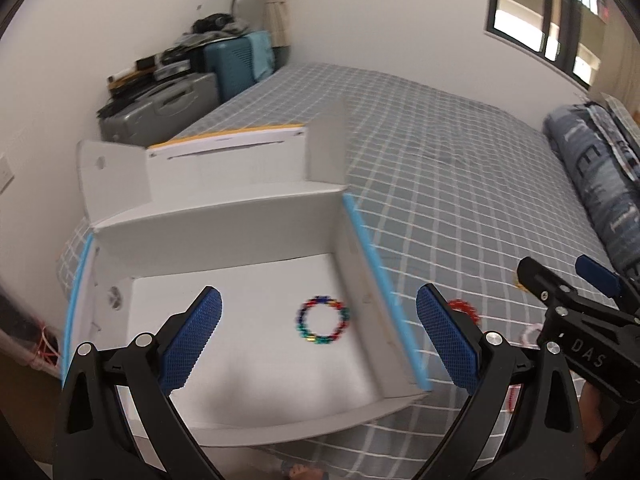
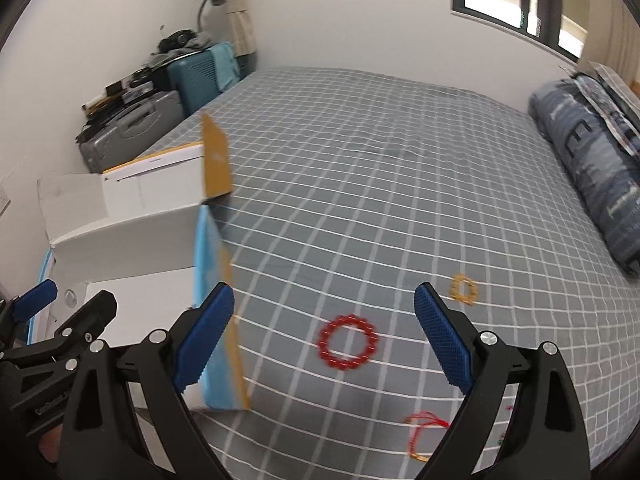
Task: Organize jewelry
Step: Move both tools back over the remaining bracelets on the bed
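An open white cardboard box [image 1: 256, 224] with light blue edges sits on the near left of the bed. On its floor lies a multicoloured bead bracelet [image 1: 323, 322]. My left gripper [image 1: 318, 330] hovers over the box, open and empty. In the right wrist view a red bead bracelet [image 2: 348, 342] lies on the bedspread between the fingers of my right gripper [image 2: 324, 332], which is open and above it. A yellow bracelet [image 2: 464, 289] lies farther right and a thin red string bracelet [image 2: 420, 434] nearer me. The box [image 2: 132, 224] stands left of the right gripper.
The bed has a grey checked cover [image 2: 380, 160]. A rolled blue quilt [image 2: 592, 168] lies along its right side. Suitcases with clutter [image 1: 180, 92] stand against the wall beyond the box. The right gripper's fingers [image 1: 536, 280] show at the left view's right edge.
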`<state>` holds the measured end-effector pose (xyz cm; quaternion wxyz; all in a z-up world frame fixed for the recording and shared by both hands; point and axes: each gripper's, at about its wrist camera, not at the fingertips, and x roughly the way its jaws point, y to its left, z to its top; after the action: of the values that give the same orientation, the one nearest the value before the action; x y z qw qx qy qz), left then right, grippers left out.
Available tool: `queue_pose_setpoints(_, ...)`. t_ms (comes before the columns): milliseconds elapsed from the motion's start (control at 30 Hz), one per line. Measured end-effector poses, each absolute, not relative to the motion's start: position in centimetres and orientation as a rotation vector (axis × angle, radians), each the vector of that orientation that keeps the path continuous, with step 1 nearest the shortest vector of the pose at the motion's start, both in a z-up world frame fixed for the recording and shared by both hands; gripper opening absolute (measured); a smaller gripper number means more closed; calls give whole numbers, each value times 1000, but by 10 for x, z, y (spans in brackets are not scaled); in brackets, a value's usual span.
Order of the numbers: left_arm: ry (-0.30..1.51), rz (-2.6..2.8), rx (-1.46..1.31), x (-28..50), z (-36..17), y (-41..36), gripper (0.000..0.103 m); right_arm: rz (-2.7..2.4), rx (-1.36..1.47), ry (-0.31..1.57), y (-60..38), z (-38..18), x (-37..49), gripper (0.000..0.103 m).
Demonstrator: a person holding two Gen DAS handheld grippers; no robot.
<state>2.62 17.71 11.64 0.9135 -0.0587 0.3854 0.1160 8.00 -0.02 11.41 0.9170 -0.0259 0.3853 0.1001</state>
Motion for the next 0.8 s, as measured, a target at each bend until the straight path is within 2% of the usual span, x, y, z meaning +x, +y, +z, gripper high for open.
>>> queue_pose_setpoints(433,812,110,-51,47,110,80,96,54,16,820,-118,113,74,88)
queue_pose_setpoints(800,898,56,-16,76,68,34,96,-50,63,894,-198,88,71,88)
